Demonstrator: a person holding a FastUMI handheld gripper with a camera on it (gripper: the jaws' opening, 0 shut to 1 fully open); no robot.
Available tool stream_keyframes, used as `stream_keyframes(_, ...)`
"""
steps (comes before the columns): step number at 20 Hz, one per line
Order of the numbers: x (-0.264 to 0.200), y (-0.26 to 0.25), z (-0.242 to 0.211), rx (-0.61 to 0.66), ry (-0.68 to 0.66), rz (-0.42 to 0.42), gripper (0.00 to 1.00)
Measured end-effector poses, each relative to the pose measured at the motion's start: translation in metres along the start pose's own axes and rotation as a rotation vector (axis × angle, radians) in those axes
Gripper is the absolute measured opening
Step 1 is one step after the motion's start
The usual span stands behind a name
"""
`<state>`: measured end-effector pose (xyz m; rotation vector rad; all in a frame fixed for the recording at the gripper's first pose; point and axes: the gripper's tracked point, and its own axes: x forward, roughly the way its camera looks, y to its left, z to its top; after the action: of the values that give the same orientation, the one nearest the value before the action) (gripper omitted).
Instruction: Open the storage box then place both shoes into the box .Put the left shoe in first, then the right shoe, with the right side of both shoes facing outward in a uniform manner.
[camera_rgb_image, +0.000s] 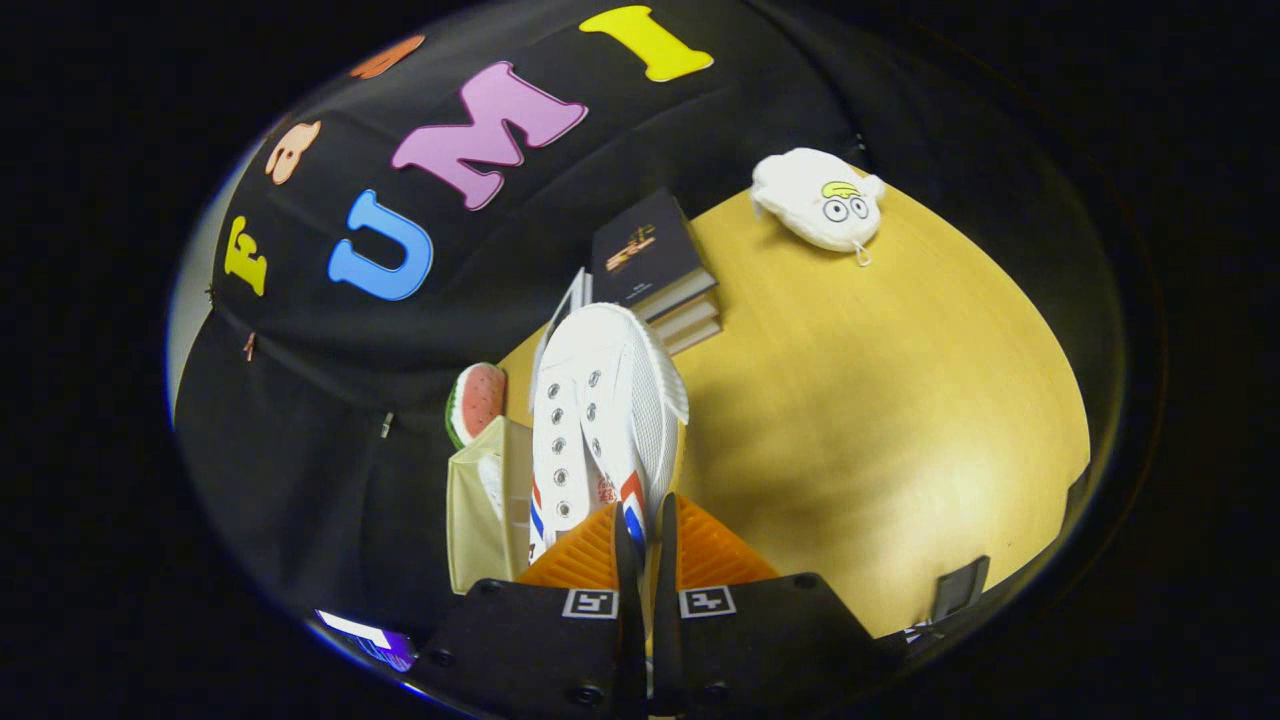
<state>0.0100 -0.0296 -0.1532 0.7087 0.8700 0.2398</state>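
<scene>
A white sneaker (600, 420) with red and blue stripes near the heel hangs in the air, lifted above the table, its toe pointing away from me. My gripper (640, 545) is shut on the shoe's heel edge, both fingers pressing a thin part of it. Just left of the shoe and below it stands the cream storage box (480, 510), open, with something white inside that I cannot make out.
Beyond the shoe's toe lies a stack of dark-covered books (655, 270) on the yellow wooden table (880, 420). A white plush toy (818, 200) sits at the far table edge. A watermelon-slice toy (476, 400) rests behind the box. A small dark object (960, 588) sits near the table's right edge.
</scene>
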Motion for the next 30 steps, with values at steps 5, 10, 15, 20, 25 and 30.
stream_keyframes(5,0.055,0.11,-0.04,-0.084,-0.014,0.068,0.07)
stream_keyframes(10,0.114,0.129,-0.086,-0.181,-0.004,-0.034,0.07)
stream_keyframes(15,0.133,0.117,-0.102,-0.238,-0.015,-0.147,0.08)
stream_keyframes(20,0.109,0.152,-0.067,-0.281,-0.133,-0.075,0.78)
stream_keyframes(25,0.035,0.157,0.002,-0.465,-0.367,-0.089,0.99)
stream_keyframes(30,-0.042,0.147,0.063,-0.583,-0.562,-0.081,0.99)
